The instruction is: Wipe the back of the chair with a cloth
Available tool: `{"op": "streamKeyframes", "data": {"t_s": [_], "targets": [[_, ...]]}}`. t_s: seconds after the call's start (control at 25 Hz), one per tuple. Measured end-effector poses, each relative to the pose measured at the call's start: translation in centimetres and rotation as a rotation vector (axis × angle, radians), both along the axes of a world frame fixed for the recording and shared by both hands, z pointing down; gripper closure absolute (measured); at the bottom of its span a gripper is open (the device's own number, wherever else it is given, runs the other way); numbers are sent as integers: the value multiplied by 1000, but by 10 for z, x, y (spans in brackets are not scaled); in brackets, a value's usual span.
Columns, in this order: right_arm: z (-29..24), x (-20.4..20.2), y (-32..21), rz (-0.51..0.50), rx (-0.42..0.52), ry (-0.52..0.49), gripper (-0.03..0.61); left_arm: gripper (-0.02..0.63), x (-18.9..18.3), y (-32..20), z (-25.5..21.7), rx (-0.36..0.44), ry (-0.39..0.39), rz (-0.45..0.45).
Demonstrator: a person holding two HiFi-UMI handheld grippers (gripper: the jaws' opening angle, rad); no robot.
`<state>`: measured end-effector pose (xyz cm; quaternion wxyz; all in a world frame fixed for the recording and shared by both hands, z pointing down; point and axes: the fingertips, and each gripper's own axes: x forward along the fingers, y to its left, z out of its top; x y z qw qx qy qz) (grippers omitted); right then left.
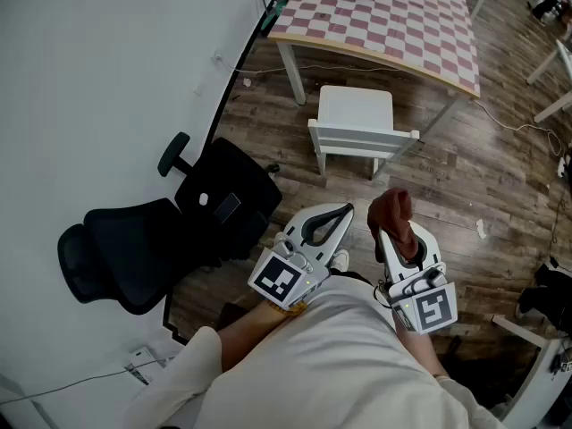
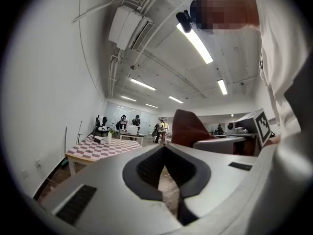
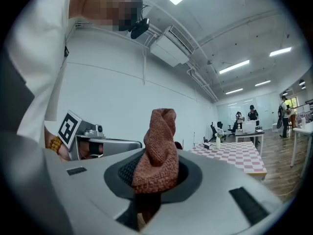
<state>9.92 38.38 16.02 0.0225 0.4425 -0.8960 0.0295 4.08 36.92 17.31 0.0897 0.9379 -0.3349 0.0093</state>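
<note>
The right gripper point(image 1: 401, 241) clamps a rust-brown cloth point(image 3: 159, 151). The left gripper point(image 1: 340, 214) is closed and empty. A white chair point(image 1: 356, 123) stands ahead.

- A white wall point(image 1: 107, 79) ran along the left.
- The floor point(image 1: 465, 186) was dark wood planks.
- A table point(image 1: 393, 16) with a red-and-white checked top stood ahead.
- Strip lights point(image 2: 195, 42) glowed on the ceiling.
</note>
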Motion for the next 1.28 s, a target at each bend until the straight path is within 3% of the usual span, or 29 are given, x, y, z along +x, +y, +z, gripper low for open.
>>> {"op": "streamKeyframes", "data": {"t_s": [0.76, 0.88, 1.04, 1.28], "targets": [[16, 22, -6, -12, -44, -52, 492, 600, 13, 1, 24, -31, -45, 1], [21, 19, -16, -6, -60, -56, 492, 600, 9, -10, 27, -56, -39, 0], [26, 11, -34, -8, -67, -50, 492, 600, -2, -35, 33, -10, -25, 18], [34, 0, -90, 6, -88, -25, 492, 597, -18, -94, 42, -30, -17, 48]]}}
